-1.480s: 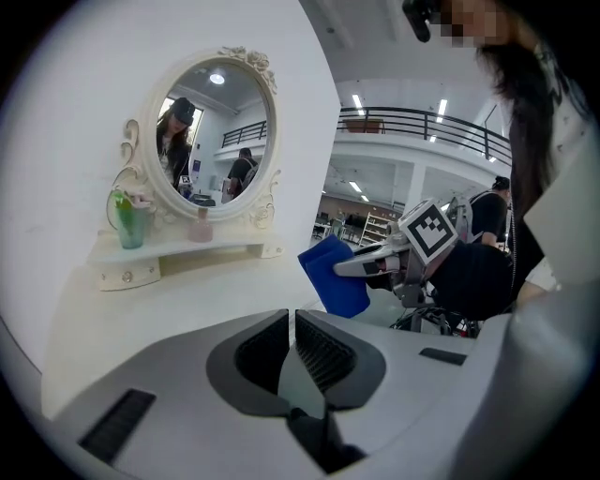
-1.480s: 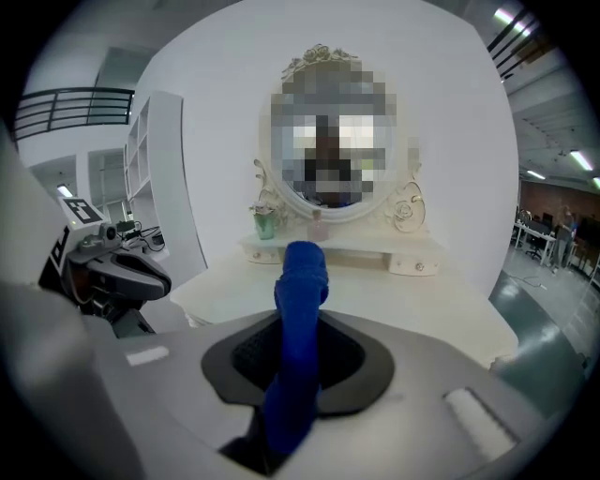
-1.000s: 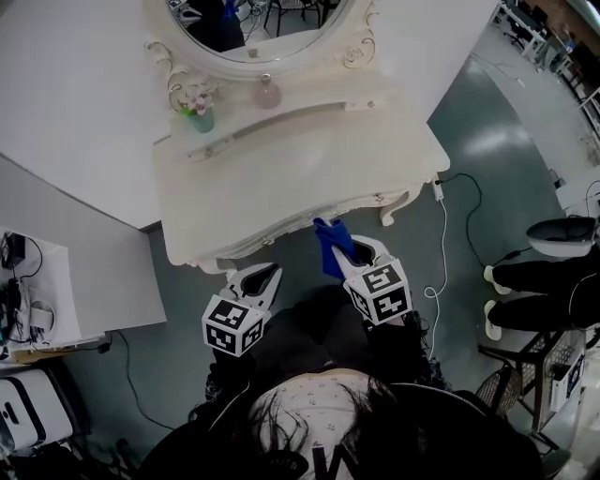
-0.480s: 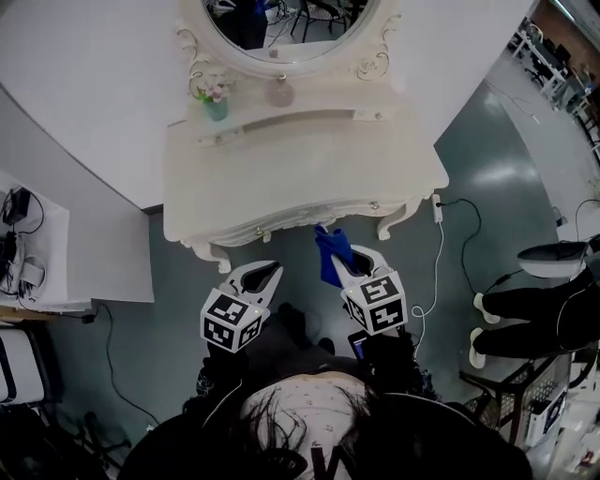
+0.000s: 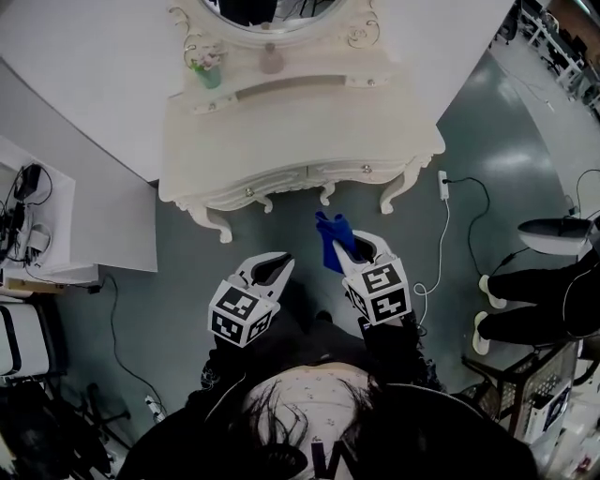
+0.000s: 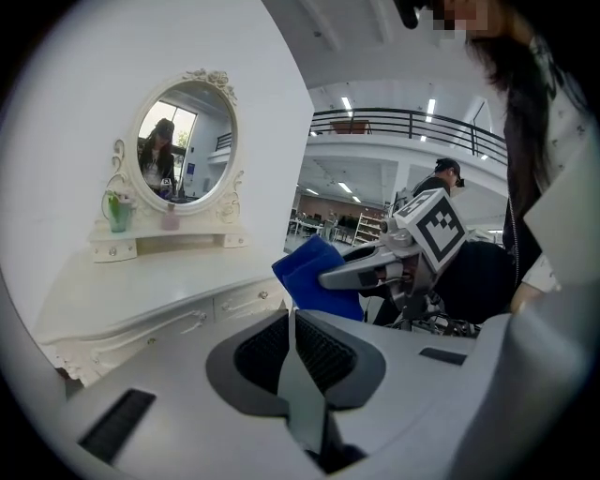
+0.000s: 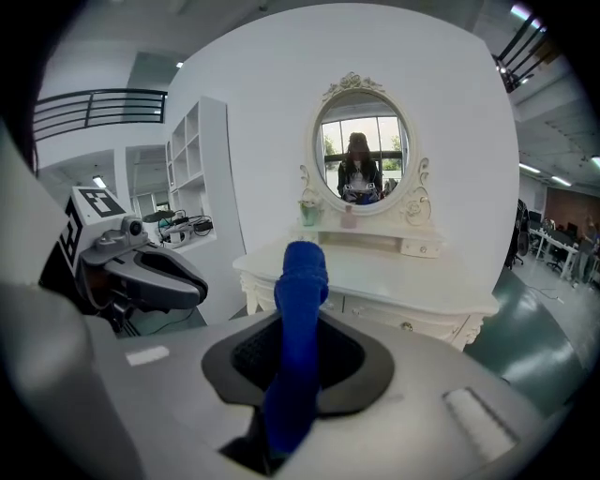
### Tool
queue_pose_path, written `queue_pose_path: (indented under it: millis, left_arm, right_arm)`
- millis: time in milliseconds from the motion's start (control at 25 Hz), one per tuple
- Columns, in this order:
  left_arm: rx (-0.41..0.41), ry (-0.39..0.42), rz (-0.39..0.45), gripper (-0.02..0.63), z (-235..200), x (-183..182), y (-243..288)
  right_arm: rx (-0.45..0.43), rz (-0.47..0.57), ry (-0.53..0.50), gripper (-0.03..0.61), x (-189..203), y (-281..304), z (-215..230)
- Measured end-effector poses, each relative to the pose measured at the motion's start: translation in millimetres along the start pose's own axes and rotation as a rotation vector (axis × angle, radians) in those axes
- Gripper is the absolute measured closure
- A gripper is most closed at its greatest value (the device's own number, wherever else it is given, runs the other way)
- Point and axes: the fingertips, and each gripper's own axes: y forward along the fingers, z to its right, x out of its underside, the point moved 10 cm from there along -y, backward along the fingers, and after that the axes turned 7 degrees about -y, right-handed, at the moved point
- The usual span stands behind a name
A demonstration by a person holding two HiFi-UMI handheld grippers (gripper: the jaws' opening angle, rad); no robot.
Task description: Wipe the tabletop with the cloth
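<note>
- My left gripper (image 5: 266, 268) has its jaws pressed together with nothing between them, out over the floor.
- My right gripper (image 5: 356, 251) clamps the blue cloth (image 5: 331, 242), which sticks up past the jaws, apart from the table (image 5: 309, 122).
- I judge the wiping not yet begun; the whole tabletop is left.
- The mirror (image 5: 272, 11) is cut off above, and I cannot make out any dirt.
</note>
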Motion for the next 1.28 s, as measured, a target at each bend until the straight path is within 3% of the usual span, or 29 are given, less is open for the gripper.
queue_pose_path:
  millis: [520, 1280]
  left_arm:
    - [-0.054, -0.02, 0.027, 0.612, 64, 36, -9]
    - [-0.071, -0.006, 0.018, 0.612, 85, 46, -14]
  right_arm:
    - [-0.066, -0.03, -0.063, 0.502, 47, -49, -11]
    - [-0.088, -0.025, -0.086, 0.503, 60, -65, -18]
